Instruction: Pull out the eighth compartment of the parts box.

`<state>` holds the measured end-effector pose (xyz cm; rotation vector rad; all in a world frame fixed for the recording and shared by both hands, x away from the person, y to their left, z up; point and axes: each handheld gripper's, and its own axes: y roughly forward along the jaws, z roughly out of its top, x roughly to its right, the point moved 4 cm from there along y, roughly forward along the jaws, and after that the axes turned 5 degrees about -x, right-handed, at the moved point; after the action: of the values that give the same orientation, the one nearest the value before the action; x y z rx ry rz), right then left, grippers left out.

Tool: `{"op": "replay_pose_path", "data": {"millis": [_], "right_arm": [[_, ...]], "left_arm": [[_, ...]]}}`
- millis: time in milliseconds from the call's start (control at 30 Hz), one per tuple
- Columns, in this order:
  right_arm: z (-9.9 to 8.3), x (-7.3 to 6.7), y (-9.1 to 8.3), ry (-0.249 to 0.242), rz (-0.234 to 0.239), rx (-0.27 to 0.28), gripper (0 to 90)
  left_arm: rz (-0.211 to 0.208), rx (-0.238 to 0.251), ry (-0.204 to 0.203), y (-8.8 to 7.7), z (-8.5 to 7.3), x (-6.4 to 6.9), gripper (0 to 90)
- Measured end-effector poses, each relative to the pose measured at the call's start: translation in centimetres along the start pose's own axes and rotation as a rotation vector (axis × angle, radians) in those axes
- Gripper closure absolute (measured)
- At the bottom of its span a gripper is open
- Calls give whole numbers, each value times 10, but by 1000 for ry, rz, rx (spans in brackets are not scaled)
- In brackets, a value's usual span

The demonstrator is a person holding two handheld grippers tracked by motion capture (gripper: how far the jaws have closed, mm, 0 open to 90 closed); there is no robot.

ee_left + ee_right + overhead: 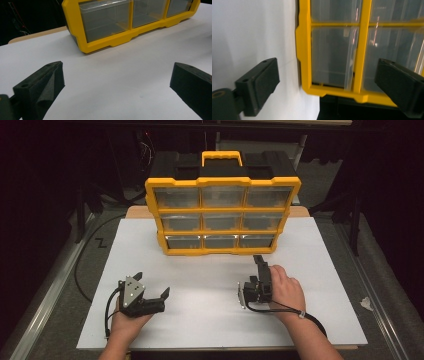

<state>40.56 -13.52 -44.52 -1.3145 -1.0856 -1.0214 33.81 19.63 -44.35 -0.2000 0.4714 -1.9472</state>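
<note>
Currently right gripper fingers apart near yellow organizer (rolled sideways); left gripper fingers apart over counter.

No legible text, label, brand, number or sign found on any surface inspected. The yellow organizer carries no readable marking on its frame, handle or clear drawer fronts; the white tabletop is unmarked; the left gripper and right gripper bear no readable lettering. Glare on the drawers in the right gripper view forms no characters
</note>
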Motion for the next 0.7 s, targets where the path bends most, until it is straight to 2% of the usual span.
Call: {"op": "replay_pose_path", "data": {"millis": [233,433,500,700], "right_arm": [[24,2,7,11,-32,24,251],[43,11,20,14,-70,33,390],[49,14,25,27,-73,31,429],[61,19,38,18,-76,21,522]], "left_arm": [[-8,-1,0,1,0,0,3],[-16,9,-4,0,1,0,3],[-18,8,-3,1,1,0,3],[-23,11,-7,0,1,0,3]]}}
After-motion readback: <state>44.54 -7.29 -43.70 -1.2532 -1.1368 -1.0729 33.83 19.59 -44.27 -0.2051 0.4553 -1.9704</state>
